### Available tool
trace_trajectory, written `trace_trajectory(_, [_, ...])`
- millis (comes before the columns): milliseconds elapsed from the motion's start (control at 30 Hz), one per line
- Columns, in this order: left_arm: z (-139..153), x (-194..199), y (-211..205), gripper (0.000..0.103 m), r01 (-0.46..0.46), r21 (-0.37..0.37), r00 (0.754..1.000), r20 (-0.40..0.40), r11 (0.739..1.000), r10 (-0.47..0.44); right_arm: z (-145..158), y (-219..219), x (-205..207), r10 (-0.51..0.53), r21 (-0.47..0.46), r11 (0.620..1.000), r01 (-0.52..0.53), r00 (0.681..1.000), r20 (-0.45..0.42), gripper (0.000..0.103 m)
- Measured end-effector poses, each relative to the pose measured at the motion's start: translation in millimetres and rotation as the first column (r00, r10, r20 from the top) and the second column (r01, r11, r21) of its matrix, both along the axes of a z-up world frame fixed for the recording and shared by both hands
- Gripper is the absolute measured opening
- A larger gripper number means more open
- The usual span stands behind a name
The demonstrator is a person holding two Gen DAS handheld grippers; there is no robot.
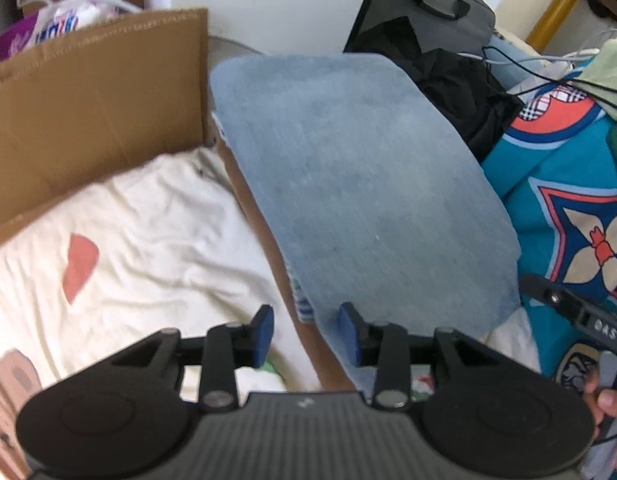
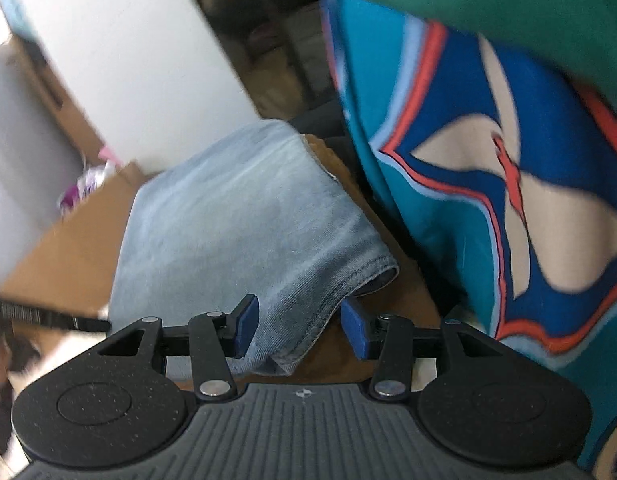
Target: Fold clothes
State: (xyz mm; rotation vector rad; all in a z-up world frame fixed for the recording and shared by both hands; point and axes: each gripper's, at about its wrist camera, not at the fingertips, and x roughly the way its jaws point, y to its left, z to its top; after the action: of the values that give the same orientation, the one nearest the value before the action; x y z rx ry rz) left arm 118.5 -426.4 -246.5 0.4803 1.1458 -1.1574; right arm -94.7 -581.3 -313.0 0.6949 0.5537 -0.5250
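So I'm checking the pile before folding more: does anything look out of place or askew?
The folded blue garment sits across the edge of the cardboard box, half over it and half hanging outside, not flat. Nothing looks spilled or torn.

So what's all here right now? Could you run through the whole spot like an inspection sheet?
Surface: white sheet with pink patches.
Job's things: folded light-blue cloth draped over a cardboard flap.
Clutter: cardboard box, black garment, teal patterned blanket, grey bag.
Tongs: left tongs open, empty; right tongs open, the blue cloth's corner between them, unpinched.
Cables: thin black wires over the blanket.
Surroundings: white wall.
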Motion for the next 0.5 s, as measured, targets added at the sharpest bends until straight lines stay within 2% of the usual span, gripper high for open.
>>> trace_trajectory(167, [-11,-8,2,0.041,-0.023,0.002,0.998,-0.059,1.000,0.023,-26,-12,0,-0.093,0.173,0.982,0.077,0.992,0.084,0.064])
trace_trajectory(333, [-19,-15,2,0.041,-0.021,0.010,0.994,-0.105,1.000,0.022,-53,-20,2,-0.140,0.326,0.942,0.081,0.977,0.162,0.065])
trace_trajectory(400, [-21,-15,4,0.037,-0.037,0.026,0.988,-0.146,0.999,0.040,-64,-22,1,-0.152,0.385,0.920,0.072,0.971,0.182,0.061])
trace_trajectory(467, [-22,-15,6,0.035,-0.049,0.036,0.985,-0.161,0.998,0.054,-70,-21,0,-0.150,0.426,0.903,0.053,0.969,0.197,0.042])
trace_trajectory(500, [-22,-15,8,0.032,-0.054,0.037,0.984,-0.168,0.998,0.060,-71,-19,-1,-0.141,0.434,0.900,0.037,0.967,0.210,0.037])
